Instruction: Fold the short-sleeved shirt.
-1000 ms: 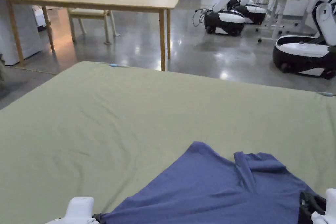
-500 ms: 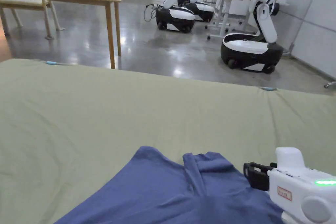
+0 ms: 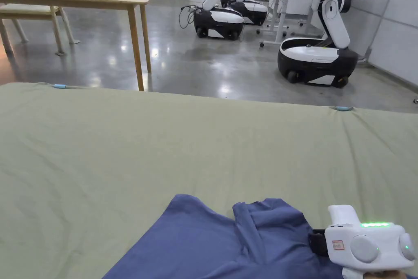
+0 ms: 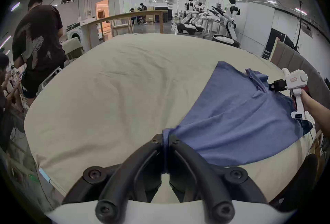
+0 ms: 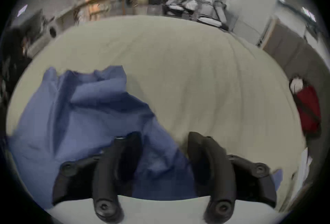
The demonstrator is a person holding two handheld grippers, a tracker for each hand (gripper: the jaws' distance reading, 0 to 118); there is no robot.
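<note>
- Our left gripper (image 4: 166,140) has its fingers pinched tight on a bunched edge of the blue cotton short-sleeved shirt (image 4: 237,117).
- Our right gripper (image 5: 165,140) has its fingers spread apart over the shirt's right edge, holding nothing.
- Beyond both, the pale green bed sheet (image 3: 163,145) lies bare.

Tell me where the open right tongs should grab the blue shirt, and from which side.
Probably the bunched fold at the shirt's far right edge, approached from the right, low over the green sheet. The right tongs hang open beside it, while the left tongs pinch the opposite corner, so that fold is the free raised cloth.
</note>
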